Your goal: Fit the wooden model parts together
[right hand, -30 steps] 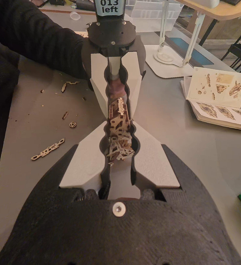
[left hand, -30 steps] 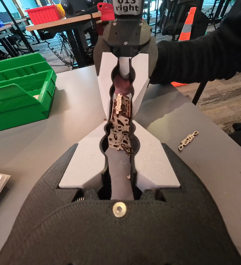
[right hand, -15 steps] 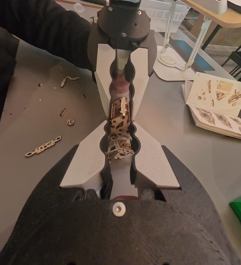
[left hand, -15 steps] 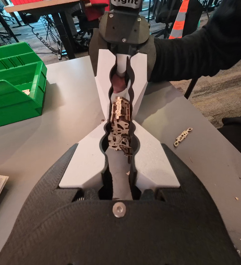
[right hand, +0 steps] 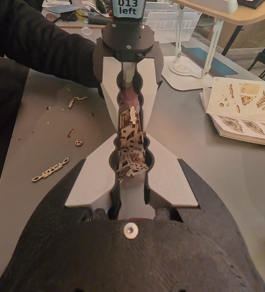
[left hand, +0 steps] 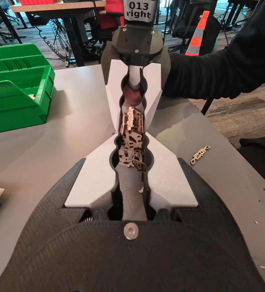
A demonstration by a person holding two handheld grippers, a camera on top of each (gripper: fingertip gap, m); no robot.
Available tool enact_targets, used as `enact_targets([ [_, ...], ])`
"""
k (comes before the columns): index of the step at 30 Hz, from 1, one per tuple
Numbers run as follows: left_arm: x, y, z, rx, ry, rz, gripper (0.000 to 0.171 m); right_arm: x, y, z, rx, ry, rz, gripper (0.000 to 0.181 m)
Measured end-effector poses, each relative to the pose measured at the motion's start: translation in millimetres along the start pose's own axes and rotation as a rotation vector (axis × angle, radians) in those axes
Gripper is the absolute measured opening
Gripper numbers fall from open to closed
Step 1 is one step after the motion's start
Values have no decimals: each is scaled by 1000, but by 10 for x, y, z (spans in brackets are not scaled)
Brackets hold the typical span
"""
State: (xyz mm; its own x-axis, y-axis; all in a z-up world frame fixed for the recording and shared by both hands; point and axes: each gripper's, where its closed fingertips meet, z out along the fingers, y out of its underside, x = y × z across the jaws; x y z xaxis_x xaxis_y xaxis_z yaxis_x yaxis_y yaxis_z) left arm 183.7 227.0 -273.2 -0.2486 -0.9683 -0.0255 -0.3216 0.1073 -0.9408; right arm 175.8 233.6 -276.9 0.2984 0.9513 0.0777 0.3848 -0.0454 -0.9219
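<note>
Grey tabletop [left hand: 75,110] runs under everything; a green bin [left hand: 16,88] sits far left in the left wrist view, an open instruction booklet [right hand: 242,110] far right in the right wrist view. Held above the table's middle, between two grippers meeting tip to tip, is the wooden model [left hand: 132,139], a pale laser-cut plywood assembly of thin slotted plates.

It looks very light and stiff, but fragile: the thin tabs and open fretwork would probably snap under a twist or a hard squeeze. The flat outer side plates seem the safest hold, not the small projecting bits at its near end.

Both the left gripper [left hand: 131,151] and the right gripper [right hand: 131,154] are closed narrow, their dark wavy pads pressing the model's sides, one at each end. Whether the halves are fully seated cannot be told.

A loose slotted wooden strip [right hand: 50,170] lies on the table well apart from the model, with a small wooden ring [right hand: 78,142] and crumbs farther off.
</note>
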Motion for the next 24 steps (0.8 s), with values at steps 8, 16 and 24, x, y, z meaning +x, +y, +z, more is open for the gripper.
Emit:
enact_targets([
  [8,92,79,-93,-37,-54,88,24,-66,-54,22,17,-2,19,35],
  [16,213,164,-274,-54,-114,154,24,-231,28,69,13,-28,44,24],
  [24,172,195,-328,-139,-165,119,53,-341,30,259,-30,-57,16,11],
])
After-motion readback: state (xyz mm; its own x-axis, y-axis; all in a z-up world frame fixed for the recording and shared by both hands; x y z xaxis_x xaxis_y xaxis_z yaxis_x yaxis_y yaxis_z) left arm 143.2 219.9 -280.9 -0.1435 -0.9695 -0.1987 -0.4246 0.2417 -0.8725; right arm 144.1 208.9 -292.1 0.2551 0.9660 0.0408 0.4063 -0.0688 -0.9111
